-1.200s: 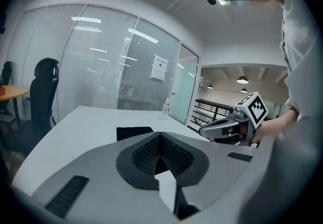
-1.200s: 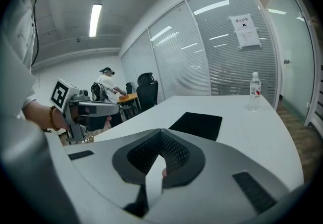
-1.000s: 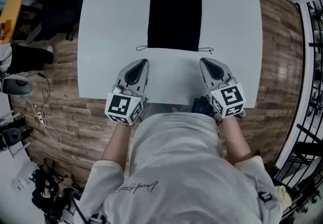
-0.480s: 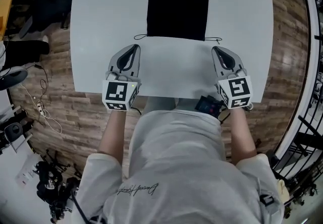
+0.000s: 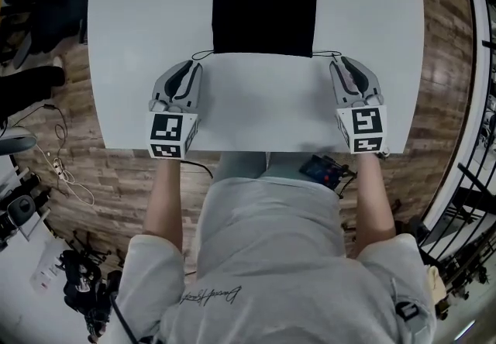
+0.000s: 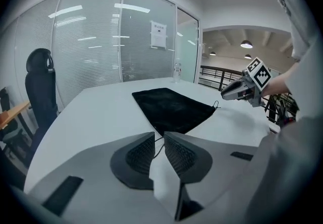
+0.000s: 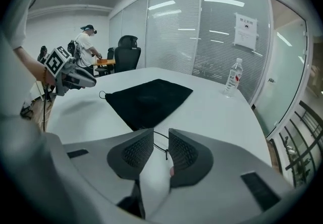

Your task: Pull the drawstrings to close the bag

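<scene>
Bag: flat black fabric drawstring bag [image 5: 263, 1] lies uncinched on the white surface [image 5: 139, 25].
Left claw [image 5: 191, 63]: jaws have just been opening, left cord [image 6: 160, 143] lies between them, not pinched.
Right claw [image 5: 342, 62]: likewise just opening, right cord [image 7: 162, 146] lies loose between its jaws.
Progress: nothing pulled; gripping and pulling remain.

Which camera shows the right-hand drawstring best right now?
The right gripper view: the right drawstring lies clear between the right gripper's fingers, which have just been opening. The head view shows only a thin line at the bag's corner; the left gripper view, a tiny distant loop.
</scene>
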The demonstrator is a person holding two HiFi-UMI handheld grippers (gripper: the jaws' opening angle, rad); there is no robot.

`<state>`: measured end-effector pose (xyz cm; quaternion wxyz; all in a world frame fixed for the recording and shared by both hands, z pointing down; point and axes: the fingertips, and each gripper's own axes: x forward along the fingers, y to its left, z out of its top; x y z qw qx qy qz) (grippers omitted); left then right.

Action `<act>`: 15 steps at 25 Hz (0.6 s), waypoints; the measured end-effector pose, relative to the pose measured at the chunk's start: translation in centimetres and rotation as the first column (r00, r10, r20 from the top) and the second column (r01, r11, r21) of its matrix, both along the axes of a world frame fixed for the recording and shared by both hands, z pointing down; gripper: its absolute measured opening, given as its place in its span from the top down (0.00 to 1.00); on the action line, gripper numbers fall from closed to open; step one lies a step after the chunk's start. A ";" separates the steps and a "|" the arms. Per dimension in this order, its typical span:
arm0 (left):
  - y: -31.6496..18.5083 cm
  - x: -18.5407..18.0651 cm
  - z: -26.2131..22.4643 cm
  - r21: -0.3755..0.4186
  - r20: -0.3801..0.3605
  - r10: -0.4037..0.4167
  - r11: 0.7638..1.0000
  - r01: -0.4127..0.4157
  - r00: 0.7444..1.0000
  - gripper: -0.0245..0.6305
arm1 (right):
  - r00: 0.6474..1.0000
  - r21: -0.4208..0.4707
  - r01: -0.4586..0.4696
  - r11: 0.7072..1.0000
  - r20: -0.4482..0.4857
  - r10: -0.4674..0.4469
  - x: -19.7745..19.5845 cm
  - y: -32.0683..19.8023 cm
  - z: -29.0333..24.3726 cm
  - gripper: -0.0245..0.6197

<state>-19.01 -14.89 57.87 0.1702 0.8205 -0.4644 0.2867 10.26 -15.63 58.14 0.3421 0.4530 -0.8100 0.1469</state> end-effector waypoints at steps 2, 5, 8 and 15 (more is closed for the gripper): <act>-0.3 -0.2 0.9 -0.020 -0.001 -0.004 1.000 0.004 1.000 0.84 | 0.999 0.000 -0.010 1.000 -0.031 0.010 0.5 -0.4 1.1 0.77; -0.6 -0.5 1.4 -0.031 0.003 -0.005 1.000 0.005 1.000 0.82 | 0.997 0.004 -0.014 1.000 -0.075 0.014 1.2 -1.0 2.3 0.75; -0.8 -0.6 1.8 -0.030 0.011 -0.006 1.000 0.006 1.000 0.82 | 0.995 -0.005 0.003 1.000 -0.101 -0.004 1.4 -1.5 3.4 0.72; -1.0 -0.7 2.3 -0.044 0.014 -0.012 0.999 0.013 1.000 0.81 | 0.992 -0.023 0.028 0.999 -0.120 -0.031 1.1 -2.4 4.8 0.72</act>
